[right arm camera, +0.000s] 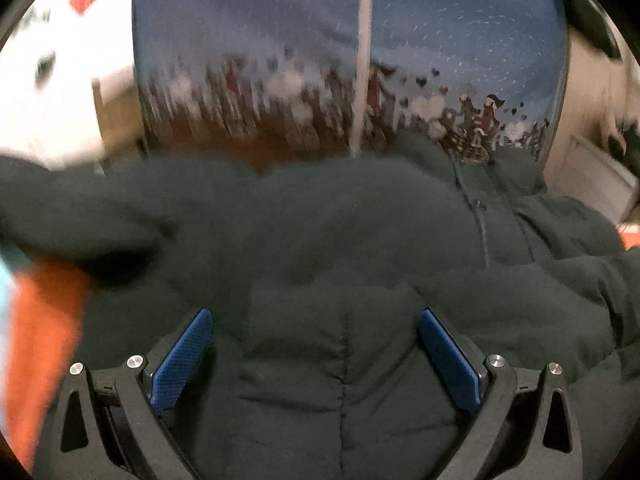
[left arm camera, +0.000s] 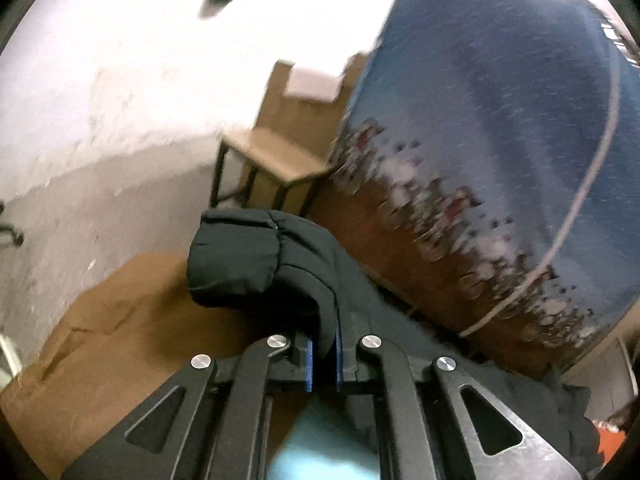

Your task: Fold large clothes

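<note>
A large dark puffer jacket (right arm camera: 340, 232) lies spread across the surface and fills the right wrist view. My left gripper (left arm camera: 324, 354) is shut on a fold of the jacket's sleeve (left arm camera: 248, 256), whose cuff end sticks up in front of the blue pads (left arm camera: 308, 364). My right gripper (right arm camera: 316, 356) is open, its blue pads (right arm camera: 184, 356) wide apart just above the quilted jacket body, with nothing between them.
A blue printed cloth (left arm camera: 500, 120) with a white cord hangs behind the jacket. It also shows in the right wrist view (right arm camera: 280, 40). A wooden chair (left arm camera: 280, 148) stands by the white wall. Brown floor (left arm camera: 112, 328) lies at left. An orange surface (right arm camera: 44, 320) shows beside the jacket.
</note>
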`<state>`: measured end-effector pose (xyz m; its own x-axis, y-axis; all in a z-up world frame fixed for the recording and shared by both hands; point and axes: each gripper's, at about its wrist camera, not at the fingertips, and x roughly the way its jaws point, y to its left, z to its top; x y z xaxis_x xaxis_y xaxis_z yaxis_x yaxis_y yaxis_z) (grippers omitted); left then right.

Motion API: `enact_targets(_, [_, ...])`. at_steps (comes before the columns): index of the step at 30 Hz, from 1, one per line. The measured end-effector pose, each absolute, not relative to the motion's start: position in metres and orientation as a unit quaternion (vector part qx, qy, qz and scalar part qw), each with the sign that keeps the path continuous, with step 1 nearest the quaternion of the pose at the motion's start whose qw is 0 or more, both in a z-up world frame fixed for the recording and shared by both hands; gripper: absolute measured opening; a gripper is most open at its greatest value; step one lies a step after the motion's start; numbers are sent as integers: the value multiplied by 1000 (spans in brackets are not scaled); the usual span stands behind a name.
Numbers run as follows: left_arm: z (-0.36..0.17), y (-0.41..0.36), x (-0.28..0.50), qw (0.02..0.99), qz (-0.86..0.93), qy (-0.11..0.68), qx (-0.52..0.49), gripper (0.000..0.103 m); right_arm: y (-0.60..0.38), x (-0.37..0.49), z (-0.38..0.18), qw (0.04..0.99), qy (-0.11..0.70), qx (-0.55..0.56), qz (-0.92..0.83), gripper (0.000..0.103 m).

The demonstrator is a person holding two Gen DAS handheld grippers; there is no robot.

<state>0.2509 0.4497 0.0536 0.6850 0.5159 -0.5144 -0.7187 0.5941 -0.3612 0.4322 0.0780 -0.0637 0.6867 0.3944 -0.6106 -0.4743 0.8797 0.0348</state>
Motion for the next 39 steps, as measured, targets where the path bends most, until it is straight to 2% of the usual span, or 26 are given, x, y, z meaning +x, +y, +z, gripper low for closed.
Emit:
enact_targets(4, [95,408,259,912,303,151,-230,5,51,427,-30,919,307,-25,245,103])
enact_targets(11, [161,282,282,974,165,106,-112,5,-13,420,3,923,305,-9,233,103])
enact_targets(17, [175,175,312,994,46,85,-53,4,-83,420,18,930,309,19,198,103])
enact_targets(25, [136,59,376,985,-82,150,-21,4,-195,432,27,925,320,121,166,103])
enact_targets(31, [76,-12,408,963,-129,237,20,4,-240,436,23,885,311,239,250,103])
enact_targets(34, [39,-33,415,947,-157,280,32,5,-240,445,12,850,333,291,285,103])
enact_targets(37, [5,-47,410,925,-194,326,32,18,-234,453,-5,829,368,309,285,103])
enact_targets(39, [-9,-47,402,913,-221,343,13,38,-230,458,-19,819,390,316,278,103])
